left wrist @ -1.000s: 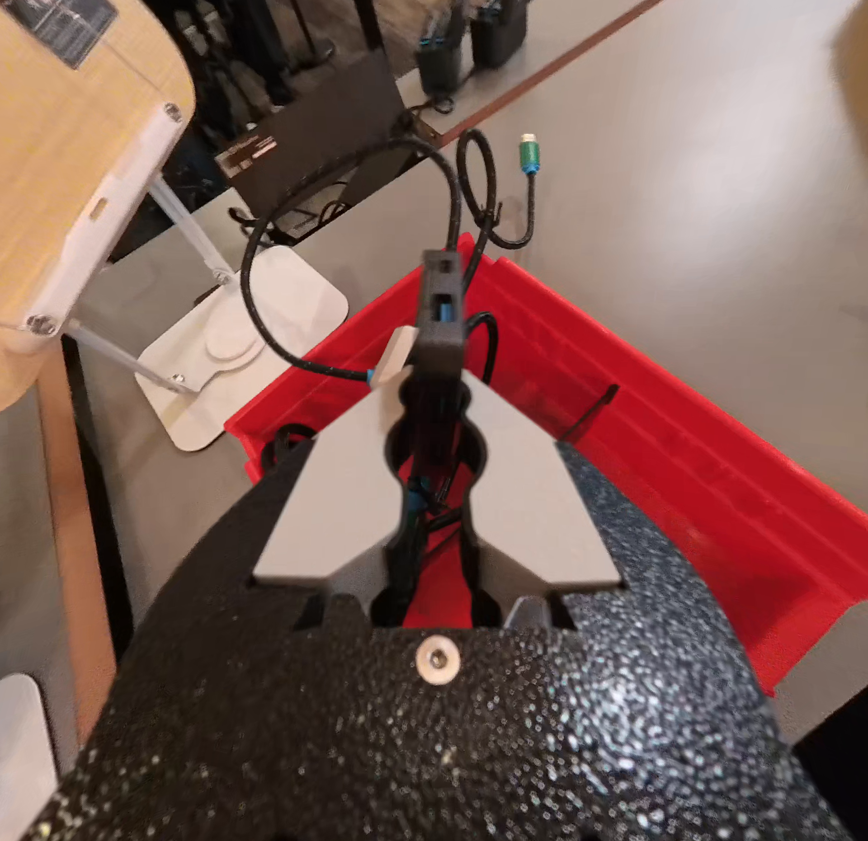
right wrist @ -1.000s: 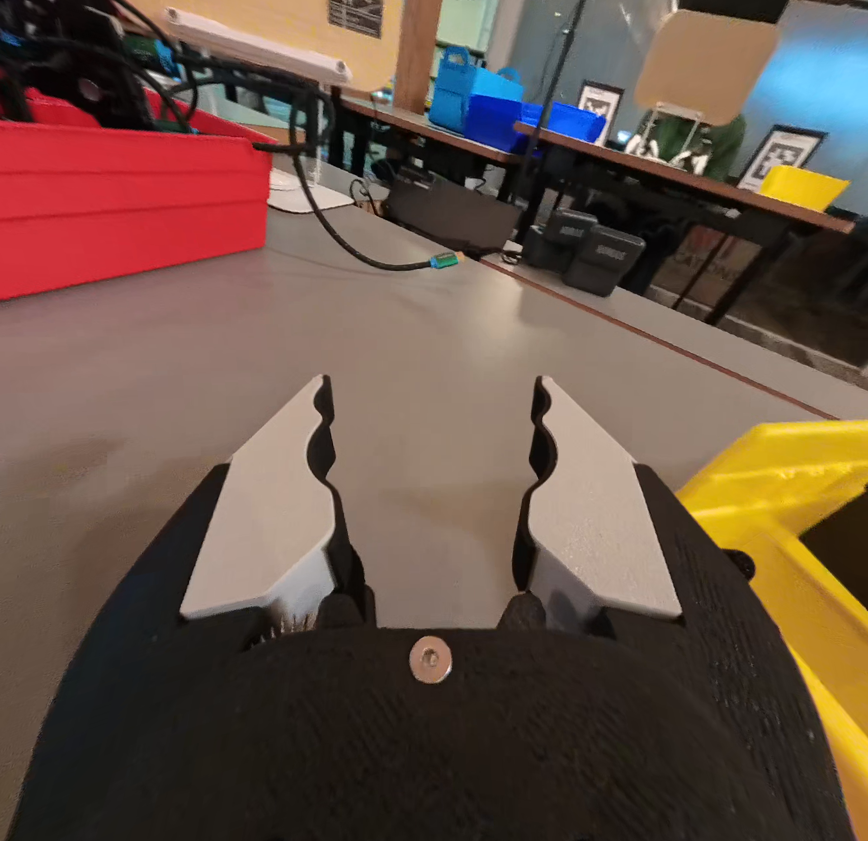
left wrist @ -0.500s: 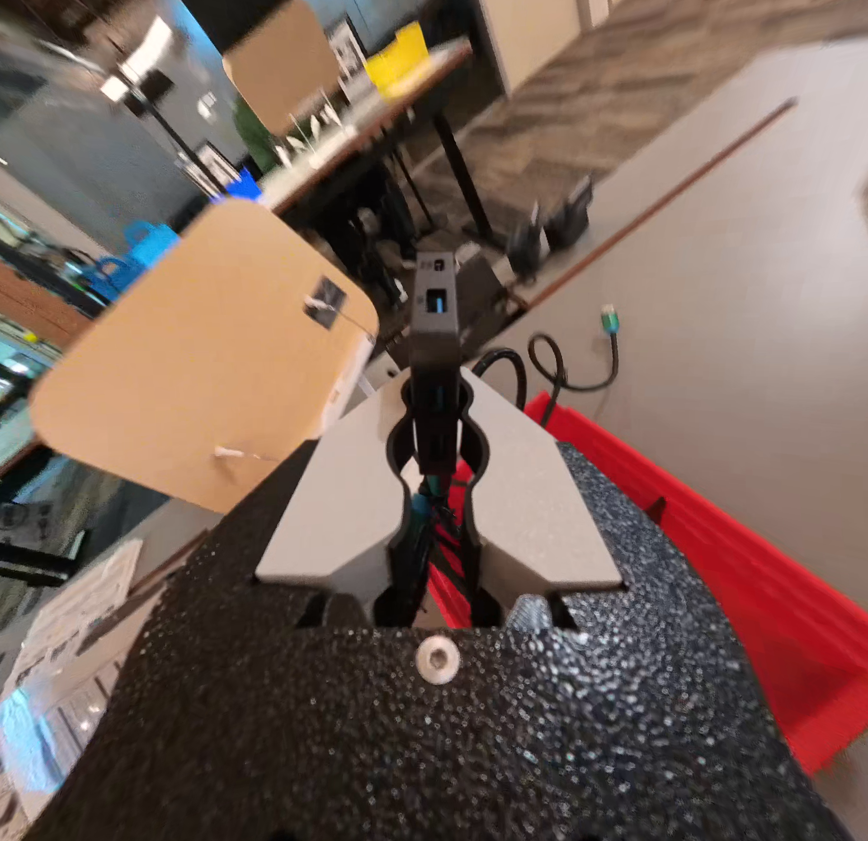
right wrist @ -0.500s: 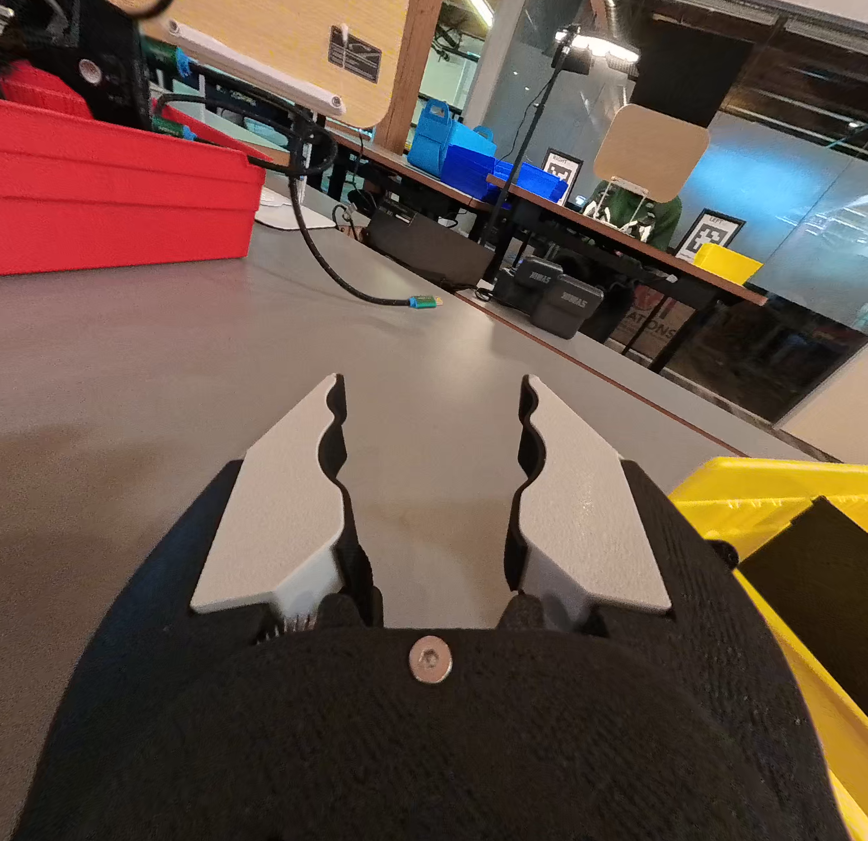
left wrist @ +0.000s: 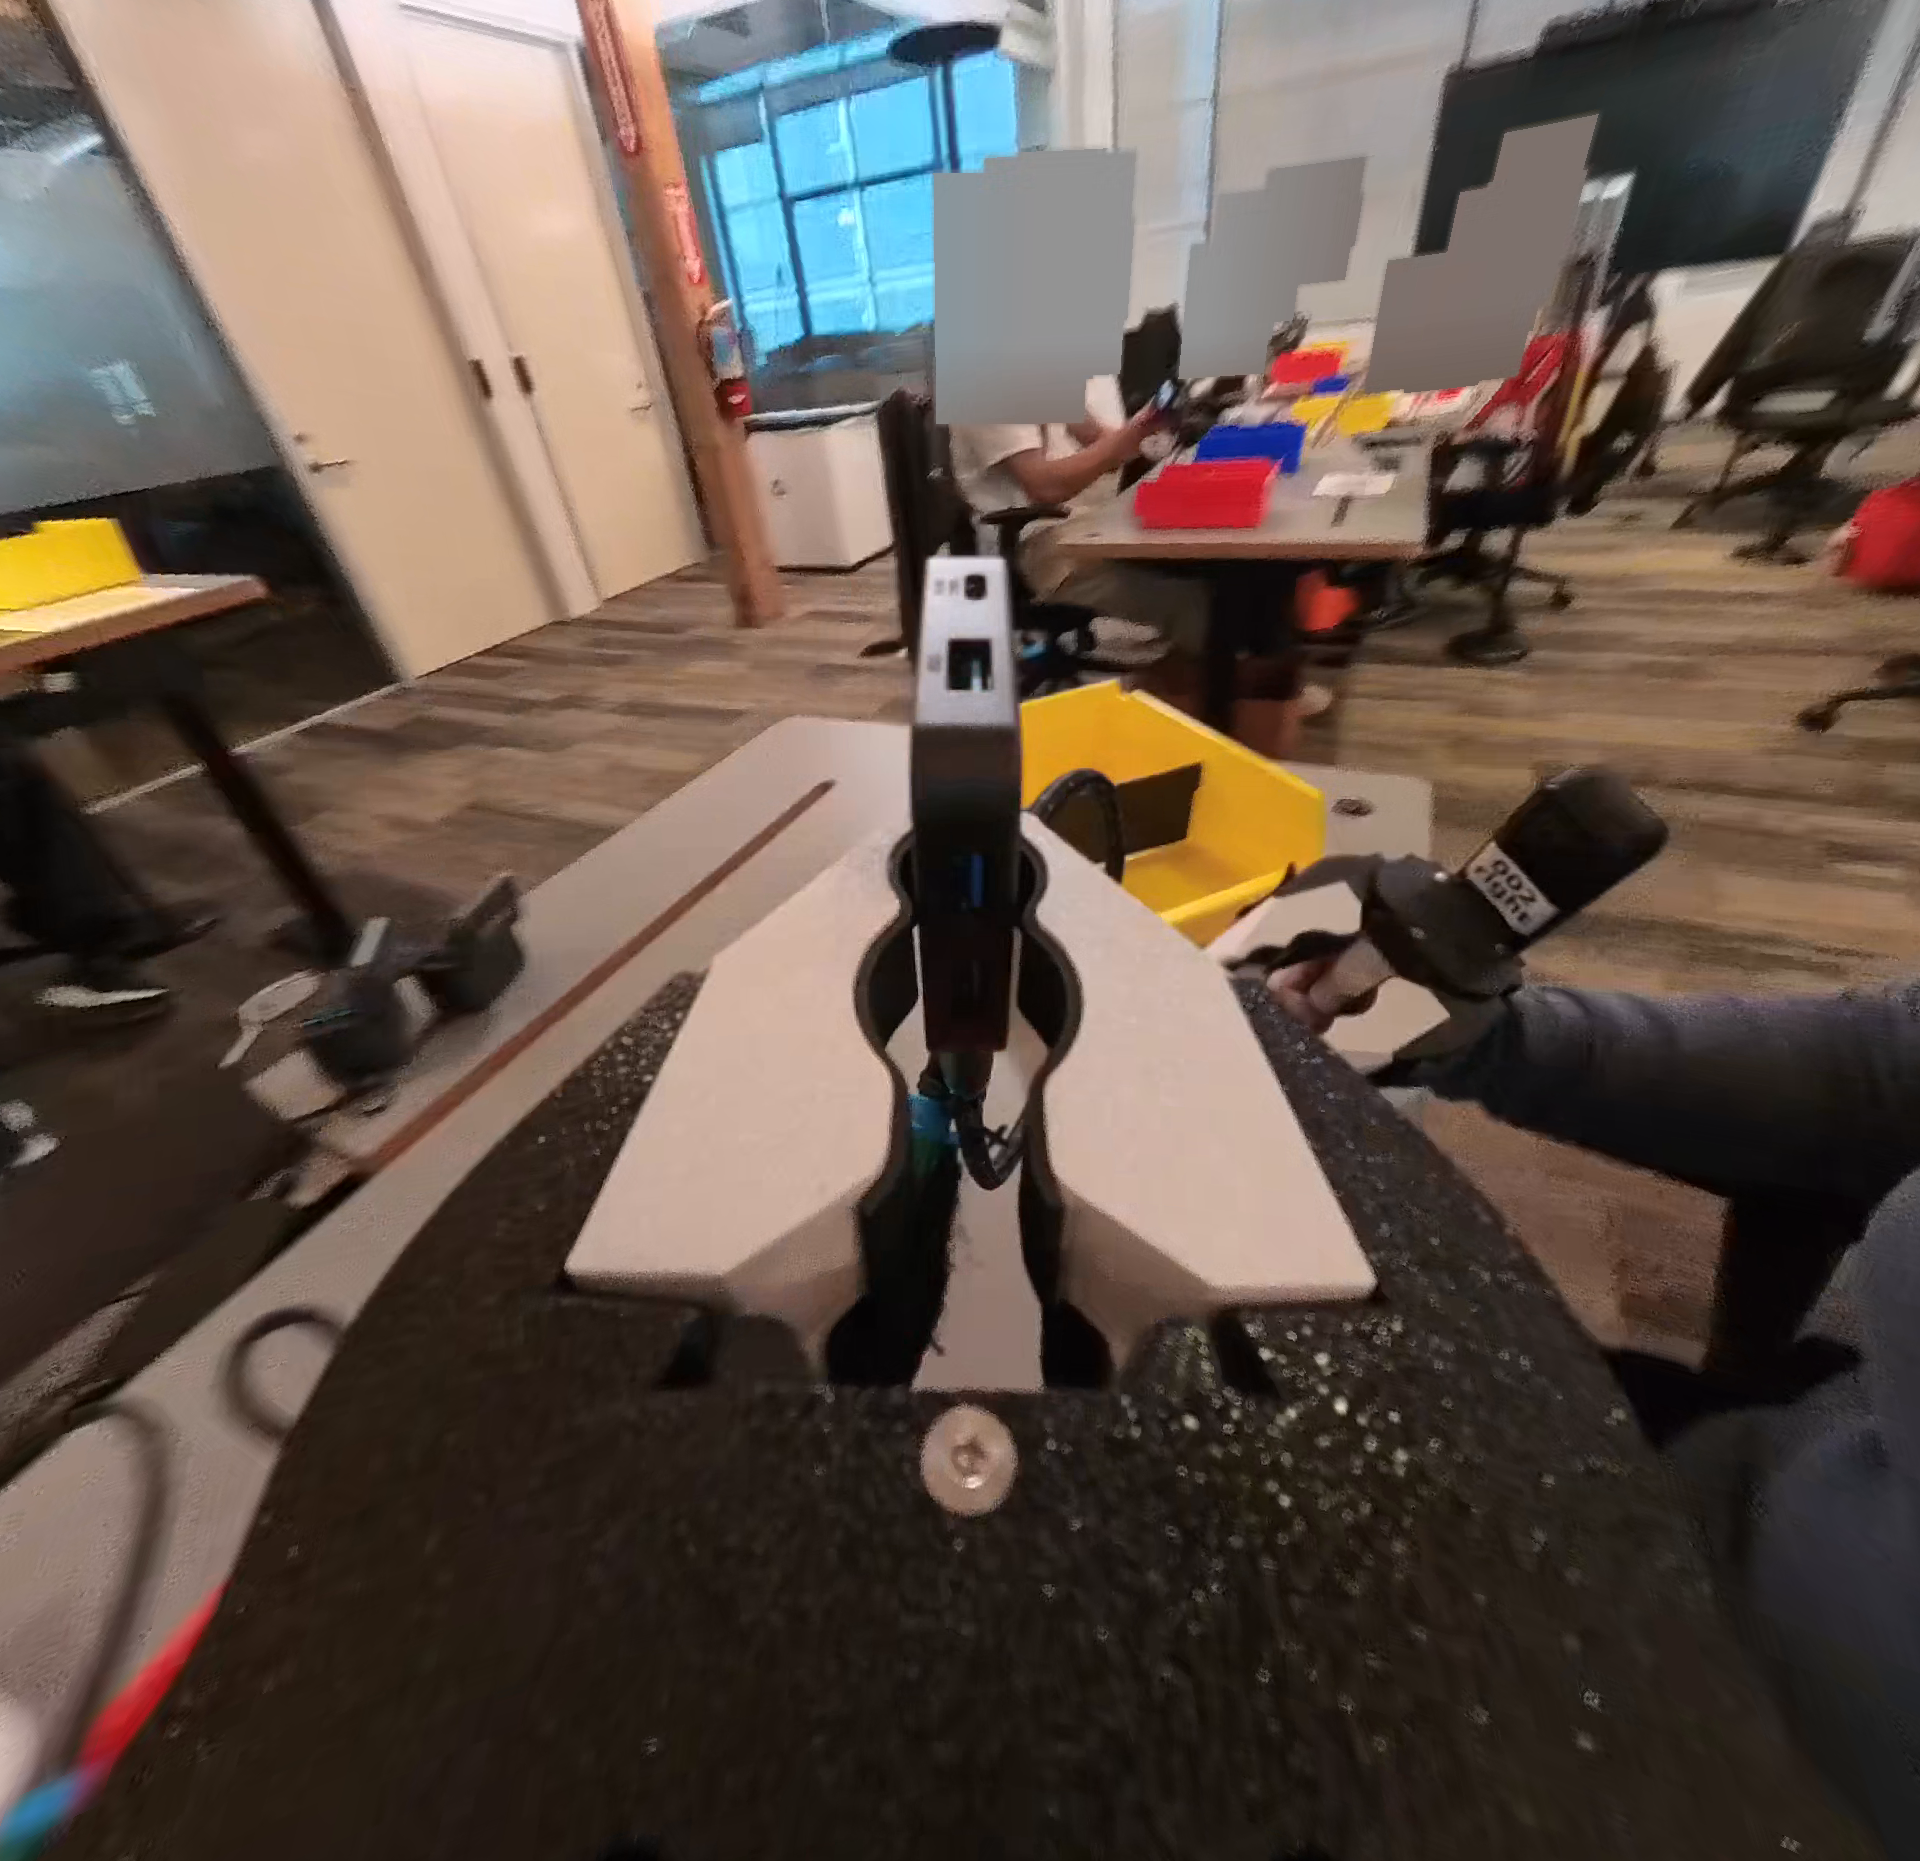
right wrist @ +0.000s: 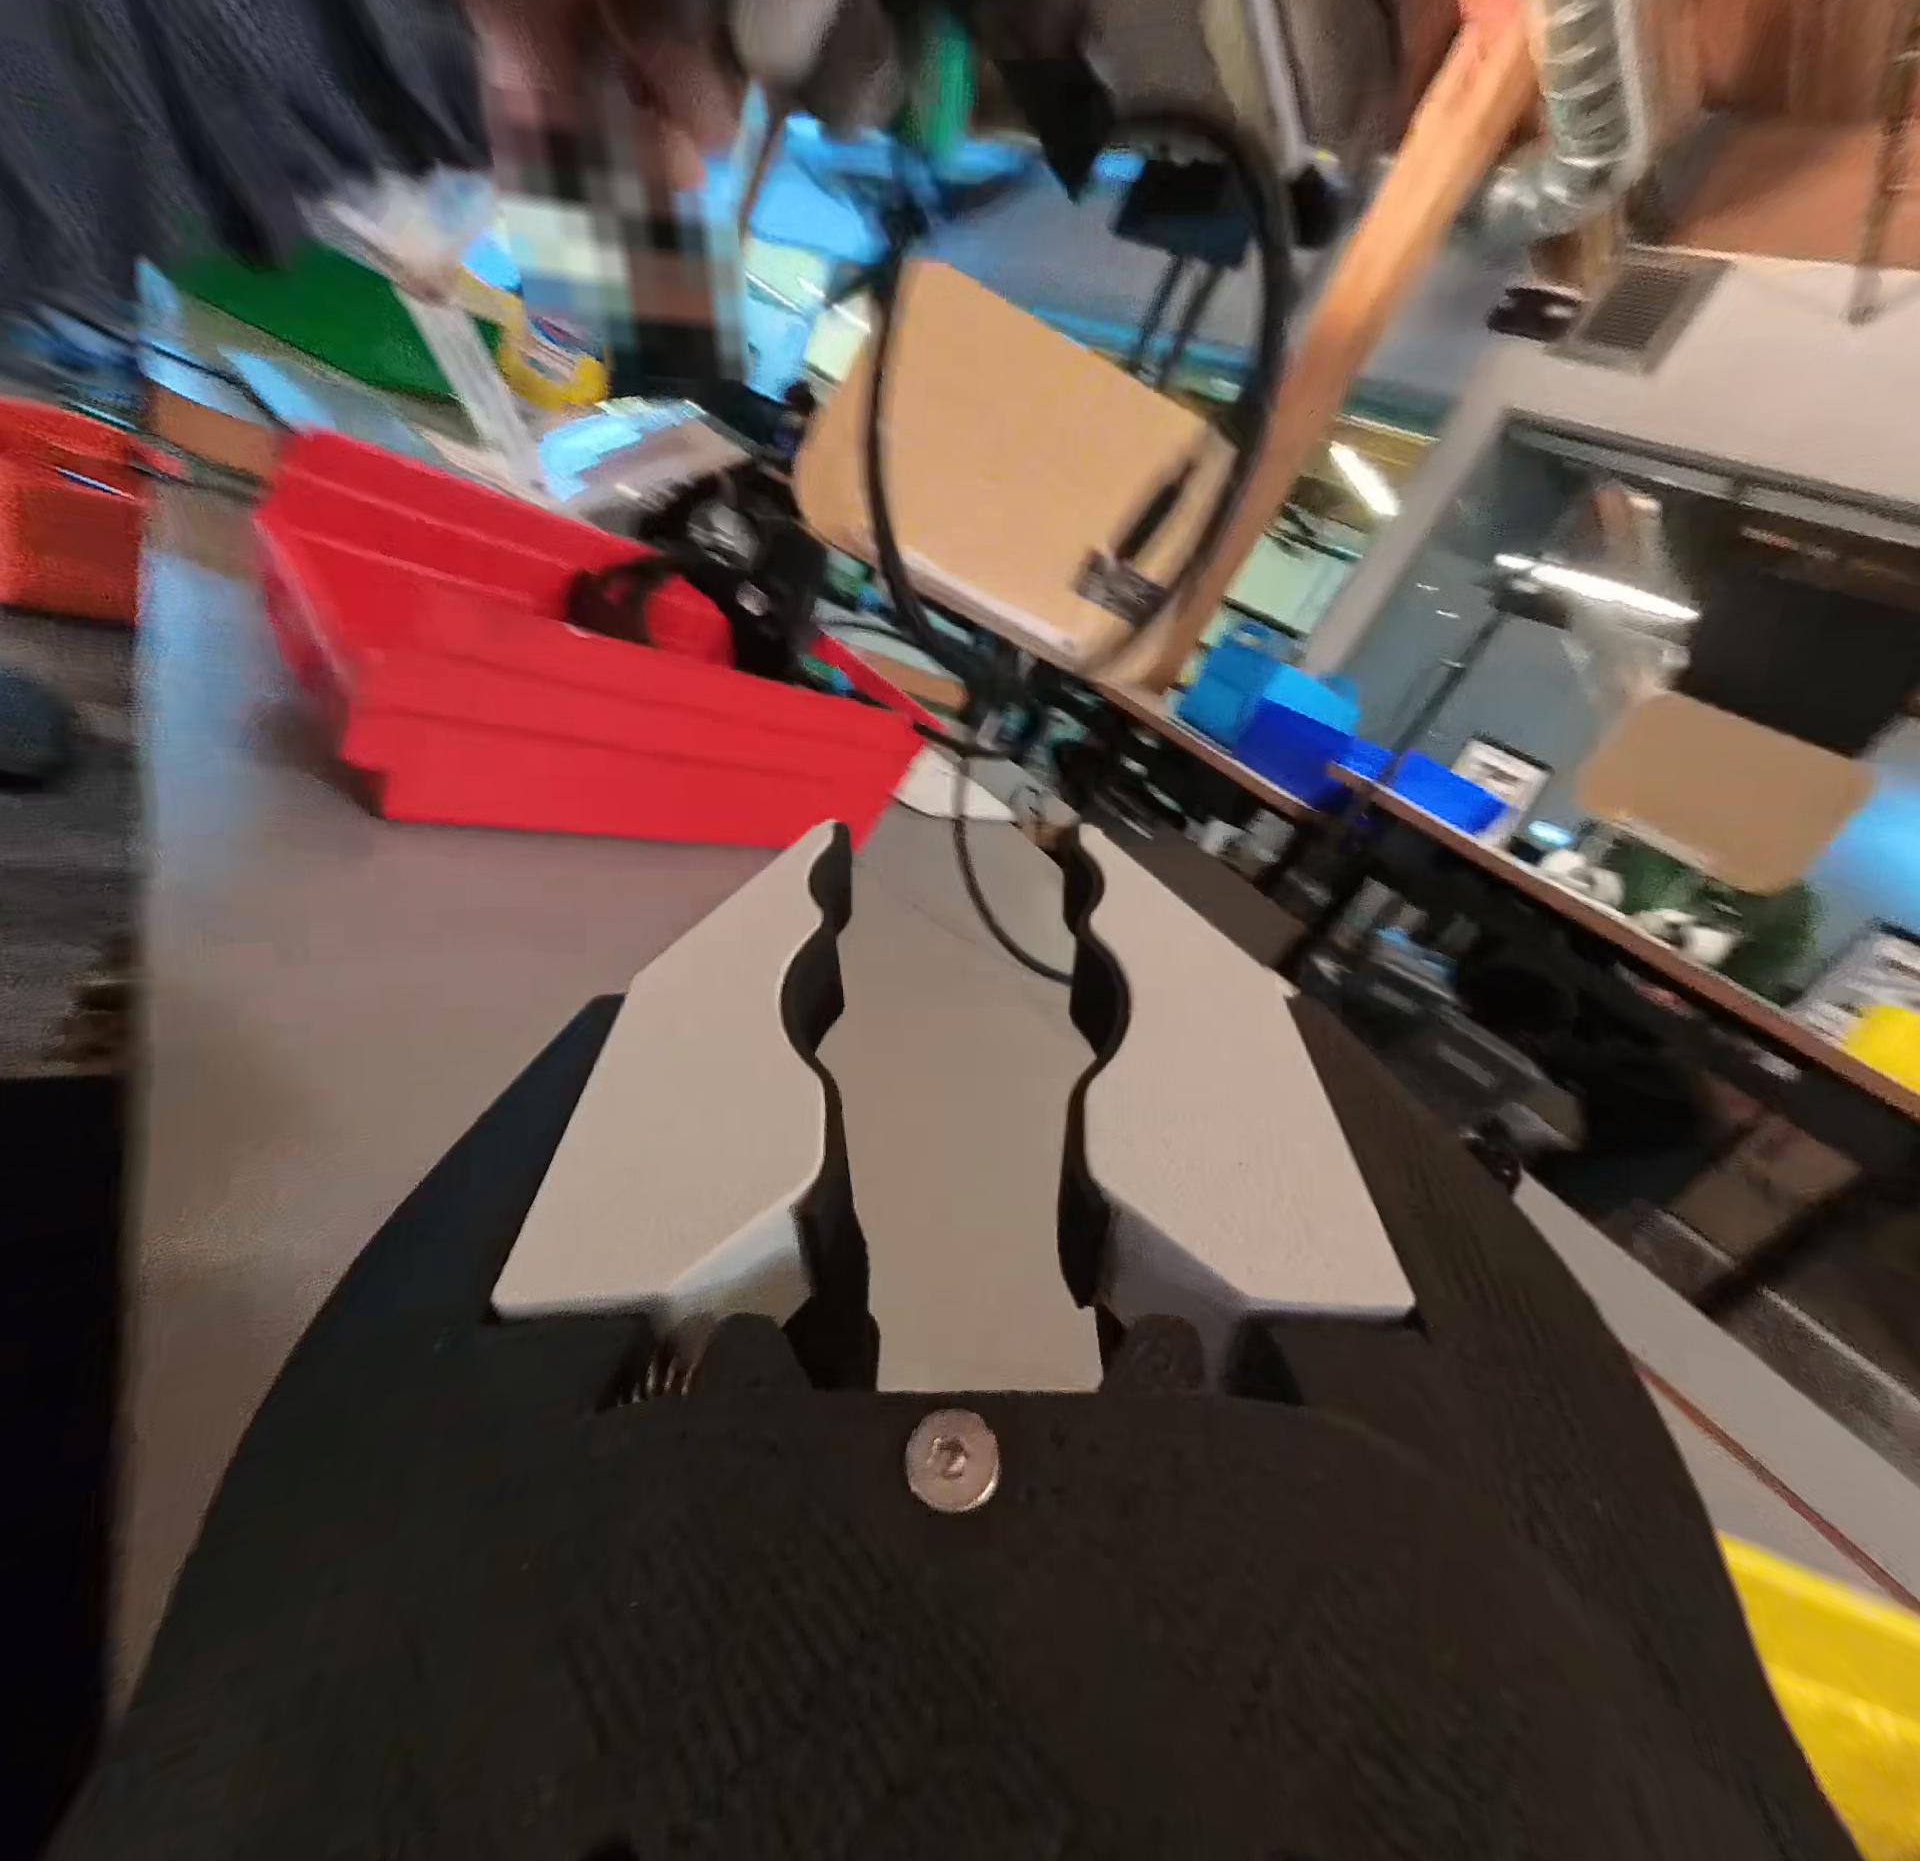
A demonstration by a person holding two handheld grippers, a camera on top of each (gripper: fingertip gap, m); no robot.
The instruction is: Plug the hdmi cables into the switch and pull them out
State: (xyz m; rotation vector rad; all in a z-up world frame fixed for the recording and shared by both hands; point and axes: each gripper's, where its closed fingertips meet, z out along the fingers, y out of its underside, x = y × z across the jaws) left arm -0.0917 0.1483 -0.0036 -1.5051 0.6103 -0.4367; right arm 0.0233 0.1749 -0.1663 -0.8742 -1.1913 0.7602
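My left gripper (left wrist: 966, 861) is shut on the black HDMI switch (left wrist: 964, 772), which stands upright between the fingers, high above the grey table (left wrist: 665, 876). A blue-green plug and thin black cables (left wrist: 951, 1136) hang from the switch's lower end. My right gripper (right wrist: 956, 855) is open and empty, low over the table, with a narrow gap. It also shows in the left wrist view (left wrist: 1496, 897), held by a hand at the right. A black HDMI cable (right wrist: 881, 481) hangs from above down to the table ahead of the right fingertips. The view there is blurred.
A red bin (right wrist: 582, 710) sits on the table ahead and left of the right gripper; its edge shows in the left wrist view (left wrist: 145, 1686). A yellow bin (left wrist: 1174, 762) stands at the table's far end and shows beside the right gripper (right wrist: 1849, 1686). People sit at desks beyond. One gripper's finger ends stand about 20 cm off the other's.
My left gripper has lifted the switch out of the red bin and swung right toward the yellow bin. My right gripper has turned left toward the red bin, and its jaws have narrowed.
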